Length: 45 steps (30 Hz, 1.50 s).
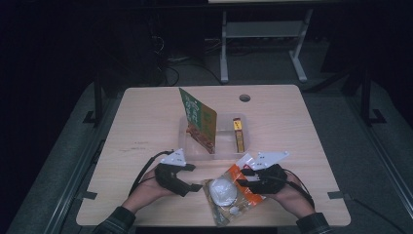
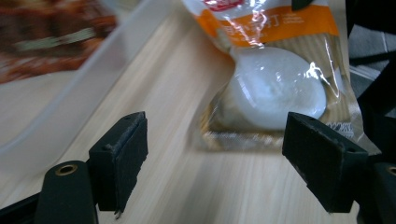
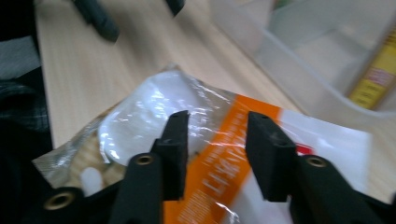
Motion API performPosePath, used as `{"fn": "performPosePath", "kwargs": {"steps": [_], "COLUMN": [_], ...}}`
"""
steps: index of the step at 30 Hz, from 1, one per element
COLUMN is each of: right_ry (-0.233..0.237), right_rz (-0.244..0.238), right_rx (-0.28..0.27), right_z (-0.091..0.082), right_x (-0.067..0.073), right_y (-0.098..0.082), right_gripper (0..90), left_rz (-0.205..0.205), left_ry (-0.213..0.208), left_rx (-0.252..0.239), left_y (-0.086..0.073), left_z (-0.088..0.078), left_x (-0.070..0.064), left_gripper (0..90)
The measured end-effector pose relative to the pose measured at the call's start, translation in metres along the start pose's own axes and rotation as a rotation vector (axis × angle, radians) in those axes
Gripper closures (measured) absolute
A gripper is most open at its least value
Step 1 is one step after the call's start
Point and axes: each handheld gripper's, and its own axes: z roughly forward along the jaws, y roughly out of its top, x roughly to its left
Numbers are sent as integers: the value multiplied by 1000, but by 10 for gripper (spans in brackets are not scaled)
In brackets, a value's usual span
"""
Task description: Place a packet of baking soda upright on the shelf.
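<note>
The right gripper sits directly over the snack packet, nearer to it than the other hand. In the right gripper view its jaws stand partly apart above the orange band of the wrapper; the plastic lies under and between them, but the pads do not appear to press on it, so I judge nothing is gripped.

The packet lies flat on the table at the near edge. Its long axis runs from the orange printed end under the right gripper down to the clear end, where a round white piece shows through the wrapper, closest to the person.

The left gripper rests just beside the packet's clear end, jaws wide and empty, pointing across at it; in the left gripper view the round white piece lies straight ahead between the pads, not touched.

Beyond both grippers, farther from the person, stands a clear plastic bin holding an upright green pouch and a yellow box.
</note>
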Motion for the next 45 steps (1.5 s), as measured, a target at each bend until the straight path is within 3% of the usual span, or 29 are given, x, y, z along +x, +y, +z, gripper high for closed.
{"fn": "performPosePath", "kwargs": {"steps": [4, 12, 18, 21, 23, 27, 29, 36, 45], "right_ry": [-33, -64, -90, -107, -121, -135, -131, -133, -103], "right_rz": [28, 62, 85, 98, 101, 122, 136, 159, 170], "right_rx": [-17, -25, -24, -30, -34, -47, -54, -80, -134], "right_z": [-10, -19, -27, -32, -35, -39, -41, -44, -46], "right_x": [-7, -7, -4, -3, -3, -4, -5, -7, -7], "right_y": [-7, -17, -25, -29, -31, -34, -35, -35, -32], "right_gripper": [526, 482, 488, 490, 491, 482, 456, 357, 243], "left_rz": [14, 2, 4, 1, 10, 57, 62, 94, 127], "left_ry": [-25, -83, -168, -200, -222, -205, -206, -200, -147], "left_rx": [4, 30, 80, 89, 92, 91, 76, 26, -62], "left_y": [14, 34, 37, 38, 38, 42, 43, 49, 54], "left_z": [20, 58, 80, 81, 81, 80, 77, 65, 39], "left_x": [-3, 2, 2, 3, 3, -3, -4, -14, -17], "left_gripper": [242, 356, 463, 549, 667, 834, 878, 897, 899]}}
